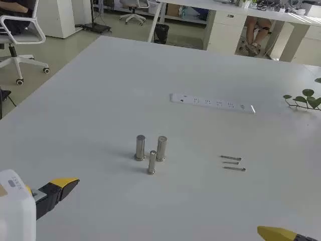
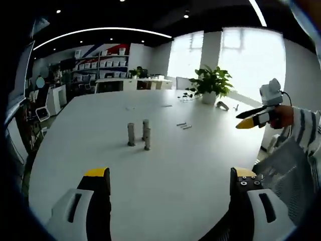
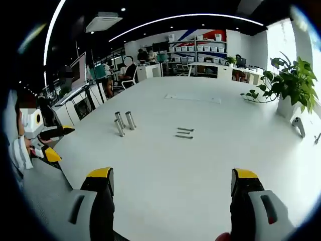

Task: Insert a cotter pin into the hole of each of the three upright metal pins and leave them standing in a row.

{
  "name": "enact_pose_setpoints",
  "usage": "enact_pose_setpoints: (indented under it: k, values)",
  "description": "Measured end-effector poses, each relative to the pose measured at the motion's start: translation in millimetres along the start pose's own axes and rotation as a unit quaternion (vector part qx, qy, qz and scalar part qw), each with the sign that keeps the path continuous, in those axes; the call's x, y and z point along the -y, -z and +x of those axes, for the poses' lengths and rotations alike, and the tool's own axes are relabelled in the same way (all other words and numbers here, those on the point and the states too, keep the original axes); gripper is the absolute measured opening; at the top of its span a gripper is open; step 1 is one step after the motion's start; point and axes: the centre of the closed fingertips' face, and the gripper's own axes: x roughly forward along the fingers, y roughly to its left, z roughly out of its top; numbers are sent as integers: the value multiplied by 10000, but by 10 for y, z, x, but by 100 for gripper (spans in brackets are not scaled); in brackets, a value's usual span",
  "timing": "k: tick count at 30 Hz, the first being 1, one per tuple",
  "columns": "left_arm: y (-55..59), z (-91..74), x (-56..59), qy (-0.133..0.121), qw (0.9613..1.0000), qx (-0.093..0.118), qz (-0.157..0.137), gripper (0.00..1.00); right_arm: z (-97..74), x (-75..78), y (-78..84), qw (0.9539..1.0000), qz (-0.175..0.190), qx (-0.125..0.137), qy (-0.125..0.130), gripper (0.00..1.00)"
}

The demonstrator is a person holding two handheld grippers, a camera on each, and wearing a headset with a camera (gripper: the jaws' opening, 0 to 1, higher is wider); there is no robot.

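Three upright metal pins [image 1: 151, 150] stand in a tight cluster near the middle of the white table [image 1: 100, 100], two behind and a shorter one in front. To their right lie three cotter pins [image 1: 232, 163], loose and flat. My left gripper [image 1: 62, 185] hovers at the near left, well short of the pins. My right gripper [image 1: 275, 233] shows a yellow tip at the near right. In the left gripper view the gripper [image 2: 170, 174] is open and empty, with the metal pins [image 2: 140, 134] ahead. The right gripper [image 3: 170, 175] is open too, with the cotter pins [image 3: 183, 133] ahead.
A white power strip [image 1: 212, 103] lies beyond the pins. Plant leaves [image 1: 303, 99] reach in at the right edge, from a potted plant [image 3: 291, 83]. Office chairs [image 1: 20, 35] stand off the table's far left. A small object [image 3: 298, 125] lies by the pot.
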Motion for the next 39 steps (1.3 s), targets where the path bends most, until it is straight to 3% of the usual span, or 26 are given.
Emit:
enact_pose_setpoints:
  k: [7,12,16,21,25,39]
  values:
    - [-56,39,17,163,9997,100,-146,99,6,-12,25,10000,51,-37,-4,98]
    - [-47,81,-2,195,9998,-27,31,99,0,-4,29,9999,112,-52,12,98]
    - [-40,98,1,243,9997,-44,-31,99,-13,-7,35,9999,121,-61,22,98]
    - [-45,105,-20,217,9997,-37,-60,99,-17,-18,61,9998,124,-150,4,98]
    - [-43,95,-34,216,9997,-17,-94,99,-4,-42,31,9998,-152,-94,12,98]
    - [-12,81,-45,189,9997,-15,-170,99,-6,-66,43,9998,1,-180,-39,98]
